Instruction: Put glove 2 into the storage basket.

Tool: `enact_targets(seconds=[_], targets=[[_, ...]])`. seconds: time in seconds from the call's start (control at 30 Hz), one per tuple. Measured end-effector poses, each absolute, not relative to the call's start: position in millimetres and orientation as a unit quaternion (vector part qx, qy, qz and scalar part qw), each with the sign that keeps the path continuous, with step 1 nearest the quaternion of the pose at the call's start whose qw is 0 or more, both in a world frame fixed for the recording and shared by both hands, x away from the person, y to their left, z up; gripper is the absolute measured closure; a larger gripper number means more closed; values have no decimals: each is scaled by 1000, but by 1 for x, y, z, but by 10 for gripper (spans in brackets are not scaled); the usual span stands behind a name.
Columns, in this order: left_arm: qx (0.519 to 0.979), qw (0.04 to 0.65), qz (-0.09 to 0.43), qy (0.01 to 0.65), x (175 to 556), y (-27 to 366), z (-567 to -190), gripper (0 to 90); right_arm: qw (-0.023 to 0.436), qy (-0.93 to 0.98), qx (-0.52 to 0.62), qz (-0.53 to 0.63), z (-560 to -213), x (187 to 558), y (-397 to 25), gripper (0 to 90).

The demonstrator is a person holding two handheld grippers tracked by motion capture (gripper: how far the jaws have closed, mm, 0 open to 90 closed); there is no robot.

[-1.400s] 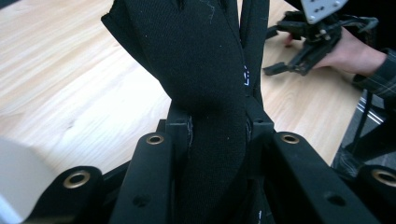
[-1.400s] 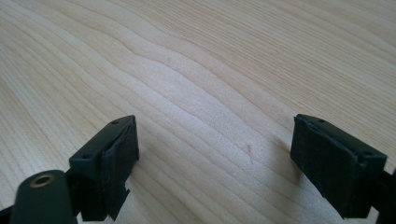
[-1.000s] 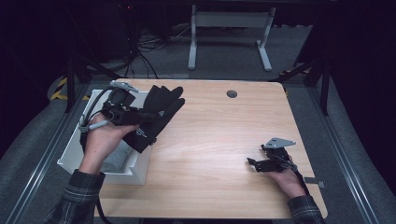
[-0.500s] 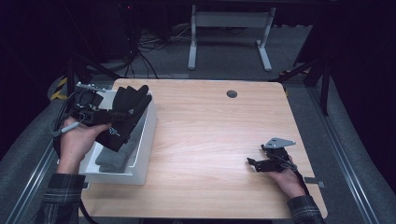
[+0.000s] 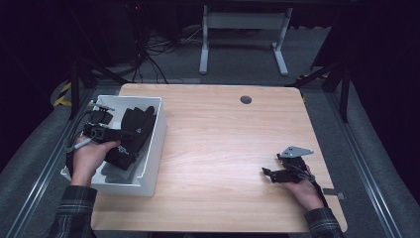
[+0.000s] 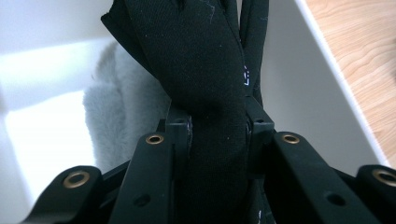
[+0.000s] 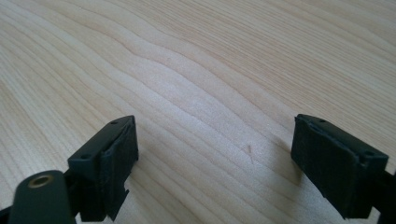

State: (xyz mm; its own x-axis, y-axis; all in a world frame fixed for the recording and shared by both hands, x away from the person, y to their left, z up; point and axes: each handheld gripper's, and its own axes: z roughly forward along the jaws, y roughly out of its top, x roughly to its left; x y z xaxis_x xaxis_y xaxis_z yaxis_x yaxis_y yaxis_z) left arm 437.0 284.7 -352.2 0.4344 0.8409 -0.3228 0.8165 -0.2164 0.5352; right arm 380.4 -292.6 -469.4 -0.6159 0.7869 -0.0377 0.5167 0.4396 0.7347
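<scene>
A pair of black gloves (image 5: pixel 134 130) hangs over the inside of a white bin (image 5: pixel 154 141) at the table's left edge. My left gripper (image 5: pixel 124 135) is shut on the black gloves (image 6: pixel 205 84), its jaws pinching the fabric from both sides. A grey fuzzy item (image 6: pixel 114 116) lies in the bin beneath the gloves. My right gripper (image 5: pixel 270 173) rests low over the wooden table (image 5: pixel 223 144) near the front right, open, with bare wood between its fingers (image 7: pixel 109 158).
A dark round grommet (image 5: pixel 245 99) sits in the tabletop near the far edge. The white bin wall (image 6: pixel 299 84) runs close beside the gloves. Beyond the table stand a white desk frame (image 5: pixel 242 29) and cables (image 5: pixel 153 54) on the floor.
My left gripper has carried the black gloves leftward and down into the white bin. The bin appears shifted on the table. The right gripper has stayed still.
</scene>
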Motion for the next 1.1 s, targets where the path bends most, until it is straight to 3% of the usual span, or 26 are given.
enact_targets(seconds=[0.37, 0.53, 0.7, 0.83, 1.1], targets=[[780, 302, 9, 548, 447, 283, -386, 670, 191, 827, 394, 353, -469, 380, -293, 153], [783, 283, 30, 553, 449, 281, -392, 570, 191, 827, 394, 353, -469, 380, -293, 154], [782, 265, 64, 561, 449, 282, -388, 348, 191, 827, 394, 353, -469, 380, -293, 154], [779, 263, 74, 564, 449, 285, -385, 243, 191, 827, 394, 353, -469, 380, -293, 153], [781, 295, 86, 544, 443, 285, -361, 215, 192, 827, 394, 353, -469, 380, -293, 153]])
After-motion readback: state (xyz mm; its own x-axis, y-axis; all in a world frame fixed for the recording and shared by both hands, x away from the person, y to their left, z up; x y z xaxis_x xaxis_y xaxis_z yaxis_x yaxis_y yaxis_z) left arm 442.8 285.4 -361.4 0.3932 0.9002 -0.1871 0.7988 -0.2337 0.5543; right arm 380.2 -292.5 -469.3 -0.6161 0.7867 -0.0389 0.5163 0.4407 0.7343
